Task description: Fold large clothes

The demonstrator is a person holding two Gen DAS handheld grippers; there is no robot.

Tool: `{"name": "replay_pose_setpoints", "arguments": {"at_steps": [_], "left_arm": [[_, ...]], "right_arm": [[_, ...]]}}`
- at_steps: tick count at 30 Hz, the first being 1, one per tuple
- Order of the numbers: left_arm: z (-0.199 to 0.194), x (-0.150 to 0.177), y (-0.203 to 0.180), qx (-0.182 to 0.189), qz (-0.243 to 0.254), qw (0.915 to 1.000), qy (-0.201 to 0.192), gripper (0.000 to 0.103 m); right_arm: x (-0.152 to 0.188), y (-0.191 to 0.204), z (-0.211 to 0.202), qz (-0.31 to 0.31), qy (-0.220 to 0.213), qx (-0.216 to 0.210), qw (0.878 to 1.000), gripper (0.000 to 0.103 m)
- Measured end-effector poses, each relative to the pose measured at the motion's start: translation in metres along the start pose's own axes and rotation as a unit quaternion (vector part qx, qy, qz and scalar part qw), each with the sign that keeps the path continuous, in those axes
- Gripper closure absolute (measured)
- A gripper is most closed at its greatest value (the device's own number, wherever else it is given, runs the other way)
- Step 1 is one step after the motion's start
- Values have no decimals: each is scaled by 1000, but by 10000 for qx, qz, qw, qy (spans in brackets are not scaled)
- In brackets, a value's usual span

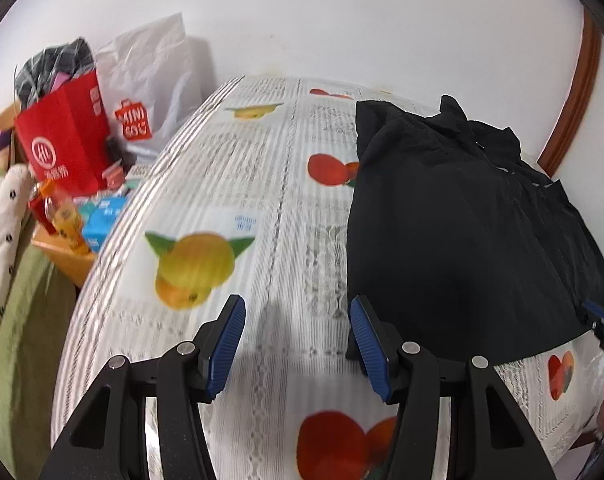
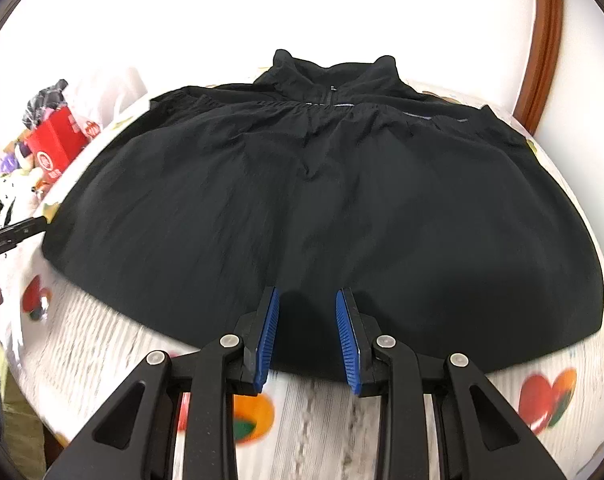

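A black zip-neck jacket [image 2: 322,200] lies folded on the fruit-print tablecloth [image 2: 310,420], collar toward the wall. It also shows in the left wrist view [image 1: 454,232] on the right side. My right gripper [image 2: 306,300] is open, its blue pads just above the jacket's near hem. My left gripper [image 1: 297,308] is open and empty over bare tablecloth [image 1: 241,184], just left of the jacket's edge. The left gripper's tip also shows at the left edge of the right wrist view [image 2: 17,232]. The right gripper's tip shows at the right edge of the left wrist view [image 1: 598,316].
A red paper bag [image 1: 65,140], a white plastic bag [image 1: 149,80] and small boxes [image 1: 101,220] crowd a side stand left of the table. A white wall stands behind. A brown wooden frame [image 1: 578,92] curves at the right. A green cloth [image 1: 21,320] hangs lower left.
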State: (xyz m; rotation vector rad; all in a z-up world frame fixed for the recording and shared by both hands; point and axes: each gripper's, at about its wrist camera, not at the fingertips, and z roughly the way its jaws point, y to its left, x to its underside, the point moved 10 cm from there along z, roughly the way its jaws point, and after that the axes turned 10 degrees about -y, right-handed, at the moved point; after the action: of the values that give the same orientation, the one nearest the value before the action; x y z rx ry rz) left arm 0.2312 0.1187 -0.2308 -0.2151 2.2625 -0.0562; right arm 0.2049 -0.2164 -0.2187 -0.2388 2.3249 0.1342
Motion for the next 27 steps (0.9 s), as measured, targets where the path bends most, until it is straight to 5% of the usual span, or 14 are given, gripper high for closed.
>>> {"name": "replay_pose_setpoints", "arguments": {"at_steps": [9, 14, 19, 27], "left_arm": [[-7, 19, 11, 77, -127, 9998, 139, 51], [-11, 25, 22, -4, -74, 9999, 142, 51], [-18, 27, 31, 35, 3, 10000, 86, 49], [-24, 26, 47, 100, -80, 9999, 18, 47]], "right_arm": [[41, 11, -17, -409, 173, -135, 9989, 73], [15, 45, -24, -895, -153, -228, 9956, 69], [-21, 107, -5, -1169, -567, -774, 9885, 46], [-37, 186, 52, -1325, -241, -1492, 9796, 41]]}}
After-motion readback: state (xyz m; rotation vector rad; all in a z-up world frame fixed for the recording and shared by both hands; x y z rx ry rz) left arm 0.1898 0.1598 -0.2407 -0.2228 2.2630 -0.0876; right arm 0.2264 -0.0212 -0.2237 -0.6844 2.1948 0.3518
